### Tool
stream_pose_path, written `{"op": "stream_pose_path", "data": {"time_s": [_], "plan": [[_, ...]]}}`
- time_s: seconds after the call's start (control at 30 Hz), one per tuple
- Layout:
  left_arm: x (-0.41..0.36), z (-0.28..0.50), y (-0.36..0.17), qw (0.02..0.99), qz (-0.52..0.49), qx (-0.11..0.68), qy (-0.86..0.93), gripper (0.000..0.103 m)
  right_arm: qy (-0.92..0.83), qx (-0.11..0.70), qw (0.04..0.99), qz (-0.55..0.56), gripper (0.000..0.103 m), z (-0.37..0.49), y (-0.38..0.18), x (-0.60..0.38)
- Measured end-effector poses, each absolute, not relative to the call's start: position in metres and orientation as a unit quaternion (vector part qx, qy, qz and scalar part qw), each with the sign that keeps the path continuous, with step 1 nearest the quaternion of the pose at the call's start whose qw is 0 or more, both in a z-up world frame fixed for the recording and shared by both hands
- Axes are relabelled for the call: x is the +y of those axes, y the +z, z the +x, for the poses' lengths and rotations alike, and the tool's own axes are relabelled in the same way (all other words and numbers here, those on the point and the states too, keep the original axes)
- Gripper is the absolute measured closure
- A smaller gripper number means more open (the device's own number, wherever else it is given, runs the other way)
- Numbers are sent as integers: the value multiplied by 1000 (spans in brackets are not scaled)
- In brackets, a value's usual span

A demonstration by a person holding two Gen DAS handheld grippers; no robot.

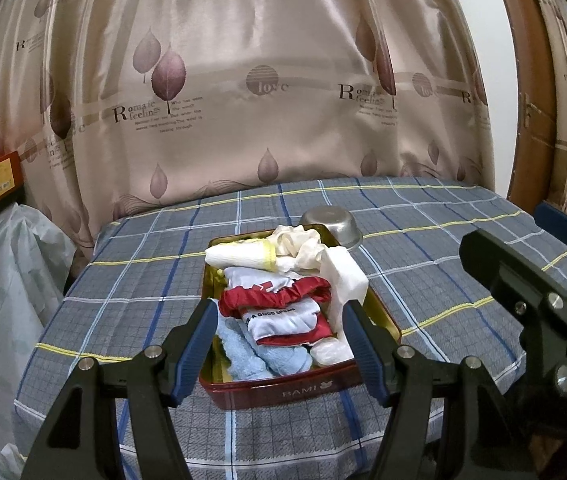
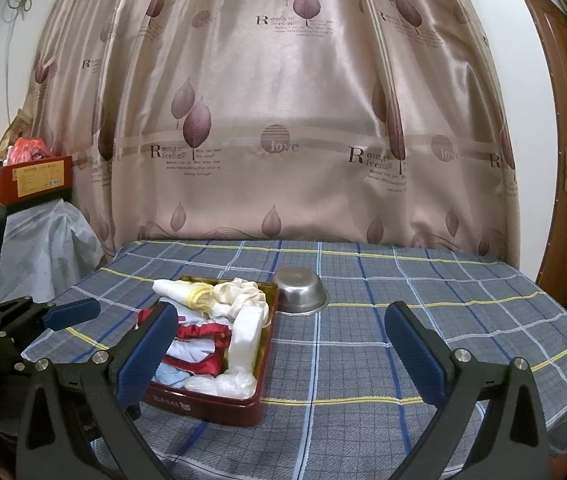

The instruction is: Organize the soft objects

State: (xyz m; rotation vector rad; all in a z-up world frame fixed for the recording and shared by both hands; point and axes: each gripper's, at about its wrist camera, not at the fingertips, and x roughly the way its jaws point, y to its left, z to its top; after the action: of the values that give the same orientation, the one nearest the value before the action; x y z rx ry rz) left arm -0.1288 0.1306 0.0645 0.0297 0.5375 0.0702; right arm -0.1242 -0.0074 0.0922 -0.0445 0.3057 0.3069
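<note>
Open left gripper (image 1: 279,344) over tin (image 1: 275,394)

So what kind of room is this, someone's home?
Probably a home, perhaps a bedroom: a satin leaf-print curtain, a wooden door, and a plaid cloth over the table with a tin of soft things.

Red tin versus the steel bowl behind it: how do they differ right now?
The red tin is rectangular and sits open side up, packed with soft cloths; the steel bowl is round, upside down, and holds nothing visible. The tin sits nearer the cameras, the bowl at its far right corner. Both rest on the plaid cloth.
</note>
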Motion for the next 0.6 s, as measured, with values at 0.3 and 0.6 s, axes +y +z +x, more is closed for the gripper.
{"op": "stream_pose_path", "data": {"time_s": [0.3,0.6], "plan": [[127,-128,62,963,21,268,32,37,152,150,977,-22,1,-124,92,-8],[129,-131,59,962,23,268,45,21,150,156,976,-21,1,-120,94,-10]]}}
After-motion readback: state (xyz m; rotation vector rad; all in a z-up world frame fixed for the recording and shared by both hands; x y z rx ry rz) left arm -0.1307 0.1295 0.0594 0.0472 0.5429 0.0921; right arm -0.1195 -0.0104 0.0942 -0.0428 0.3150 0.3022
